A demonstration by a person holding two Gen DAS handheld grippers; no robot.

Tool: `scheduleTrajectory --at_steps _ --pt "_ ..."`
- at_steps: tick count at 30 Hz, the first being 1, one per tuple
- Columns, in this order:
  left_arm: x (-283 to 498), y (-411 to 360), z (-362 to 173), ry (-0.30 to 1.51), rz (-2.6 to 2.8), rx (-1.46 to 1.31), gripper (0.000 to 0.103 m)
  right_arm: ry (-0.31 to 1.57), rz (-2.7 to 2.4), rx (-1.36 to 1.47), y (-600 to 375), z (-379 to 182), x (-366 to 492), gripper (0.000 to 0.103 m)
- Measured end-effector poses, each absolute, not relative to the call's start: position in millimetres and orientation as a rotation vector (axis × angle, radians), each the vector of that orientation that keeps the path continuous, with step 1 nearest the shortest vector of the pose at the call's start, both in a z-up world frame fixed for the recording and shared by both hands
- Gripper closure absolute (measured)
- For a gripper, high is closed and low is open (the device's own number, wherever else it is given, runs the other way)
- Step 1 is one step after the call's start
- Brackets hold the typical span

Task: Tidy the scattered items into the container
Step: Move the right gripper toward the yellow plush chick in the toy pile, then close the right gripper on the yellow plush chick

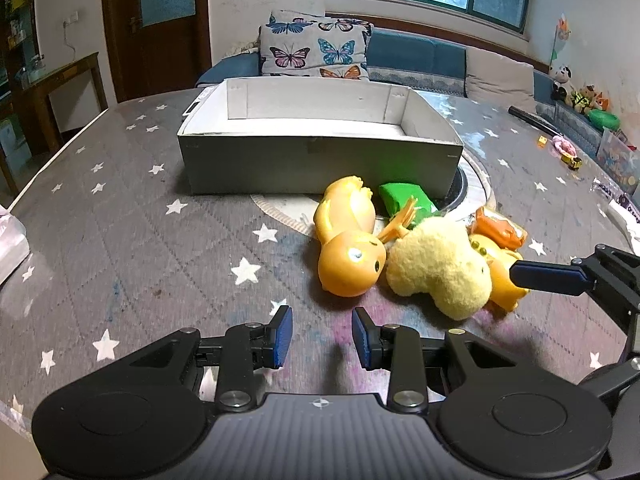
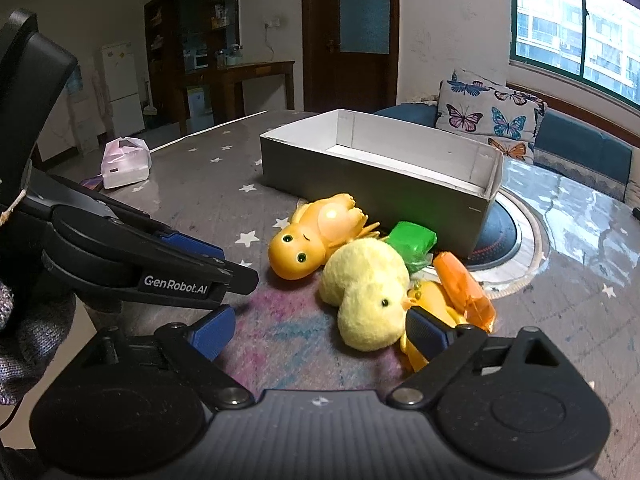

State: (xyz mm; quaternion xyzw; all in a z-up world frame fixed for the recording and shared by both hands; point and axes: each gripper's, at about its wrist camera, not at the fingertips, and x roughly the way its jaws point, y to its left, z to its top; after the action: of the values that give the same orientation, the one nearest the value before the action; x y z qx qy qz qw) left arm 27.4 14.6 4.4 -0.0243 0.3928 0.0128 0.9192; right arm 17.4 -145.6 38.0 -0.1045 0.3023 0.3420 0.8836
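Star-print desk [image 1: 120, 208], toys heaped just outside grey box [image 1: 320, 152].
Yellow plush duck [image 2: 368, 292] touching orange doll [image 2: 316, 236], green packet [image 2: 414, 240] and orange pieces [image 2: 464, 292]; none visible inside box. Right claw [image 2: 316, 332] spread wide around duck, empty; left claw [image 1: 322, 334] part open, empty. Best to close squarely on plush mid-body, lift clear of neighbours.
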Motion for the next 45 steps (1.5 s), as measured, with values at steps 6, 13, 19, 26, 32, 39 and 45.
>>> scheduleTrajectory --at_steps 6,13,19,26,32,39,45 --pt "34.6 15.9 9.2 0.799 0.022 -0.054 0.067 0.624 0.716 -0.228 -139.9 38.5 25.1 0.012" --pt "43.4 18.2 15.2 0.792 0.015 -0.061 0.067 0.631 0.715 -0.235 -135.6 36.3 37.0 0.014" --pt "48.4 14.2 24.5 0.777 -0.015 -0.061 0.067 0.646 0.724 -0.236 -131.2 33.7 48.1 0.019" --pt "55.8 3.6 24.9 0.793 -0.091 -0.075 0.068 0.661 0.699 -0.260 -131.2 26.9 57.0 0.029" --pt "68.5 -1.8 23.2 0.813 -0.138 -0.105 0.068 0.669 0.654 -0.274 -137.5 24.8 63.6 0.054" --pt "84.4 -4.9 23.5 0.821 -0.188 -0.155 0.068 0.696 0.662 -0.209 -154.3 23.6 66.3 0.059" --pt "104.2 3.5 21.3 0.866 -0.215 -0.261 0.067 0.695 0.659 -0.176 -159.6 22.6 64.9 0.059"
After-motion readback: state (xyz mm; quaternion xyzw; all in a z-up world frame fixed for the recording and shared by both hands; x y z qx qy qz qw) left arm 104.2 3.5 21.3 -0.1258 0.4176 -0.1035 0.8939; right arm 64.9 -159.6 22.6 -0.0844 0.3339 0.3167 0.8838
